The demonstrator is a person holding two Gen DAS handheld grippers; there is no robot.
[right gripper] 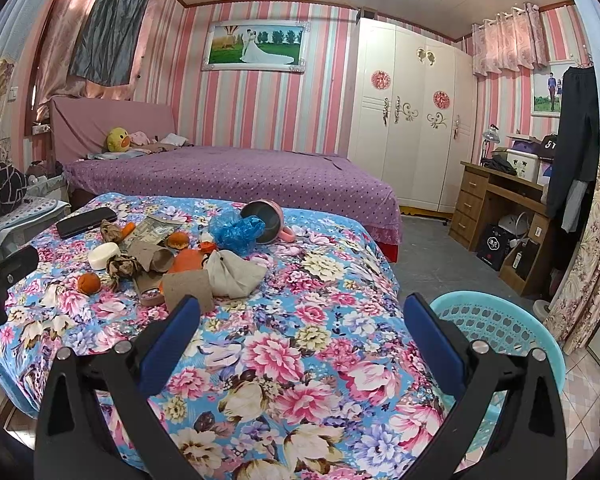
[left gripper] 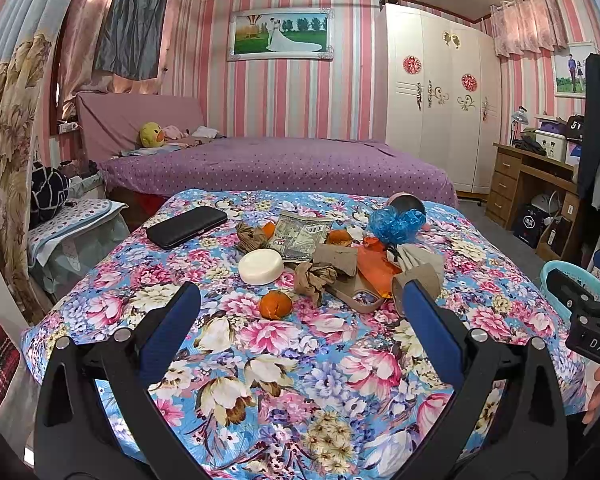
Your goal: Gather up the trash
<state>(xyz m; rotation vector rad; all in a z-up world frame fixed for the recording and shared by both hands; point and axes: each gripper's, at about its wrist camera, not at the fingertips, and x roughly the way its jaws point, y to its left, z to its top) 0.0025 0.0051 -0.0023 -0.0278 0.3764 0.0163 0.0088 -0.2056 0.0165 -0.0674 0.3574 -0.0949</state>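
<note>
Where the flowered cloth (left gripper: 300,360) covers the table, a turquoise basket (right gripper: 500,328) stands at its right edge, and the trash lies heaped near the middle of the cloth: a grey rag (right gripper: 236,272), a blue plastic bag (right gripper: 236,230), a food wrapper (left gripper: 300,234), cardboard tubes (left gripper: 336,258), and orange peel (left gripper: 275,305). The left gripper (left gripper: 300,300) and right gripper (right gripper: 300,314) both hover above the cloth, jaws spread wide and holding nothing.

Left tongs (left gripper: 300,300), right tongs (right gripper: 300,312): black frames, blue pads, silver screws.
</note>
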